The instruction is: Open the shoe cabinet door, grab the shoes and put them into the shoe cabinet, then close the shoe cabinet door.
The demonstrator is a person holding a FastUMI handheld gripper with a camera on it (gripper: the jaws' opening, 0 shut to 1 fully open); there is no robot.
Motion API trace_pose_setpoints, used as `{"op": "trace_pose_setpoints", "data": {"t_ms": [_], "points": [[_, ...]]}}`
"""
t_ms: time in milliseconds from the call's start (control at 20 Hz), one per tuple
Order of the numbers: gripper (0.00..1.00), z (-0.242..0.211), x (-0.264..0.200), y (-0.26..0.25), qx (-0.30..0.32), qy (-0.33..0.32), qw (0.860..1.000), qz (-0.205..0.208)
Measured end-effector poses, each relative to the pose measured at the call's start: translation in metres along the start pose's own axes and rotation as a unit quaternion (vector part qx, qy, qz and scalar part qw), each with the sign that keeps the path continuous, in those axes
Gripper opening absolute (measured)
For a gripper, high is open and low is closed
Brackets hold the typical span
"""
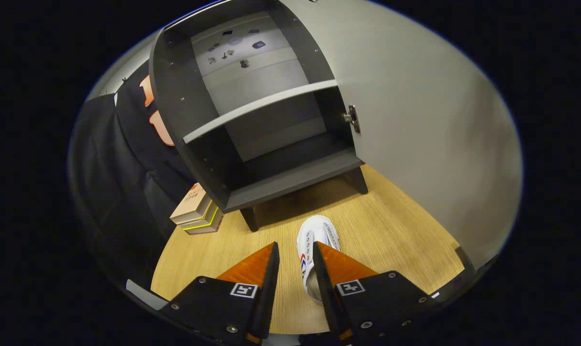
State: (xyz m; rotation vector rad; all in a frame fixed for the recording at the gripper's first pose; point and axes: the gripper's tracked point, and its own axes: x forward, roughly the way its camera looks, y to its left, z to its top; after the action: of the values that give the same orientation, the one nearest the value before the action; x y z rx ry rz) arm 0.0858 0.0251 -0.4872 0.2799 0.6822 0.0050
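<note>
The dark grey shoe cabinet point(290, 180) stands on short legs beyond my fingers, with a shelf point(261, 106) halfway up and both compartments empty. Its grey door point(415, 125) is swung wide open to the right on a metal hinge point(352, 118). A white sneaker point(314, 233) with red and blue side stripes lies on the wooden floor in front of the cabinet, toe toward it. My gripper point(295, 246) hangs open over it. The right finger covers part of the shoe. A strip of floor shows between the shoe and the left finger.
A small stack of books or boxes point(198, 211) lies on the floor at the cabinet's left front leg. The black cloth wall point(122, 182) hangs close on the left. The wooden floor point(396, 240) stretches to the right under the open door.
</note>
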Motion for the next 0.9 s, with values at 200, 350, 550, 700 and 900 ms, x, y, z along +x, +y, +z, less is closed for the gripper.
{"op": "trace_pose_setpoints", "data": {"t_ms": [200, 350, 550, 700, 900], "points": [[0.45, -0.032, 0.027, -0.009, -0.002, 0.029, 1.000, -0.001], [0.46, -0.054, 0.044, -0.018, -0.005, 0.051, 0.999, -0.004], [0.46, -0.069, 0.065, -0.018, -0.003, 0.061, 0.998, 0.000], [0.43, -0.074, 0.080, -0.019, -0.012, 0.064, 0.998, -0.010], [0.25, -0.071, 0.087, -0.017, 0.001, 0.054, 0.998, -0.015]]}}
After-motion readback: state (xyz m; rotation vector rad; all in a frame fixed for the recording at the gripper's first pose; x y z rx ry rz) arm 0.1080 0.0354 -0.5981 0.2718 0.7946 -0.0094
